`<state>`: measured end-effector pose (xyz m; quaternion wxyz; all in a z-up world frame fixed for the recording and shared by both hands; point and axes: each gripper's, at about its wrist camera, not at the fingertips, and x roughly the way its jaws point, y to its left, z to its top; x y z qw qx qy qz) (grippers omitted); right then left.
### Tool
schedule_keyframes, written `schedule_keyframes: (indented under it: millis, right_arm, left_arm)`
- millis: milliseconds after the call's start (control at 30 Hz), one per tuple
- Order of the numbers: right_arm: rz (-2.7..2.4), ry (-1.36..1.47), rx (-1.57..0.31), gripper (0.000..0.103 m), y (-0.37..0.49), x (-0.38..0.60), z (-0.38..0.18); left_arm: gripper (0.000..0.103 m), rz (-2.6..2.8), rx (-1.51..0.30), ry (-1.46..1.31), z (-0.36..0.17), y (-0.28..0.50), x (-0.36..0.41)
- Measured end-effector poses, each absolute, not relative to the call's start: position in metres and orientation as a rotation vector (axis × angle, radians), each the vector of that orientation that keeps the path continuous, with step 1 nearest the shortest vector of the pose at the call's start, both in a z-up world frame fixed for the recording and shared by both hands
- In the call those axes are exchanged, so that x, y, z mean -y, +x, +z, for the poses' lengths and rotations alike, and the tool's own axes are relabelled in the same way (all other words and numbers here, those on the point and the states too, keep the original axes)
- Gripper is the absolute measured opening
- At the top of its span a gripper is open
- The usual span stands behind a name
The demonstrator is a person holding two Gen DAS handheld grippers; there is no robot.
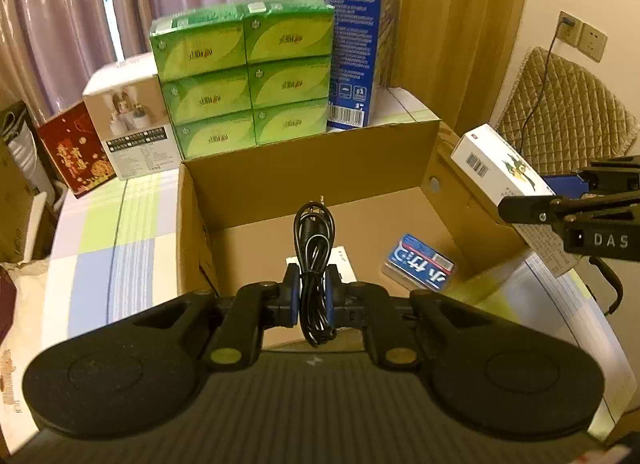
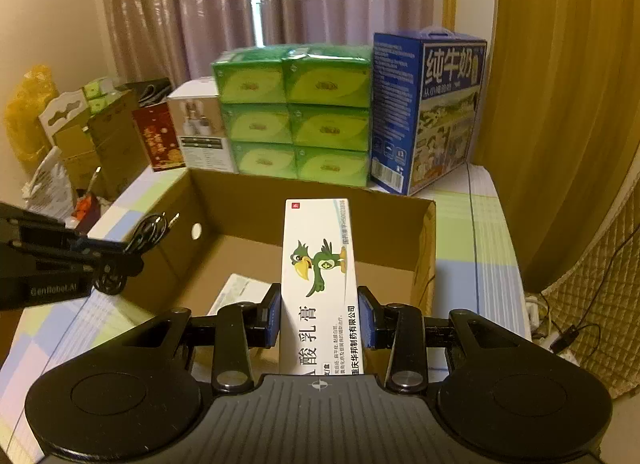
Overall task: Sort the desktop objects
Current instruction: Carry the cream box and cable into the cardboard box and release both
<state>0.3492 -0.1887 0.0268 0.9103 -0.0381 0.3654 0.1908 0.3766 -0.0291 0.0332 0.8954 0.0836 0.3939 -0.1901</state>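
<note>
My left gripper (image 1: 313, 300) pinches the floppy coiled cable (image 1: 314, 264) mid-bundle; my right gripper (image 2: 320, 318) clamps the light, crushable ointment box (image 2: 320, 276) across its sides, carton (image 2: 424, 248) just ahead.

A: What lies behind the worktop (image 1: 120, 240)?
B: Pale mauve curtains (image 2: 192, 11) with a daylight gap; ochre drape (image 2: 560, 83) at right.
A: And the wall?
B: Cream, bearing sockets (image 1: 584, 35).

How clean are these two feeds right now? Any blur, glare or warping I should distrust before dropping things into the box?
Left wrist view: strong fisheye bending at the edges, dark corners, the tablecloth smeared, while the black cable in the left tool stays sharp. Right wrist view: warm yellowish light, the same bending; print on the white ointment box is readable, the curtain blows out at its bright gap.
</note>
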Motion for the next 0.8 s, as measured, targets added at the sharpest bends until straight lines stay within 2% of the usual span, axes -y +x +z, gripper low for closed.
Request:
schedule_keyframes:
  millis: [367,467,800]
  right_arm:
    - [0.386,-0.068,-0.795,0.035,0.385,0.175,0.0]
    - [0.385,-0.067,-0.806,0.035,0.391,0.173,-0.006]
    - [0.379,-0.053,-0.806,0.035,0.4,0.168,-0.013]
  left_arm:
    - [0.01,-0.378,-0.865,0.14,-0.008,0.419,0.032]
    - [0.014,-0.37,-0.856,0.137,-0.011,0.419,0.03]
    - [0.014,-0.365,-0.846,0.122,-0.009,0.414,0.022]
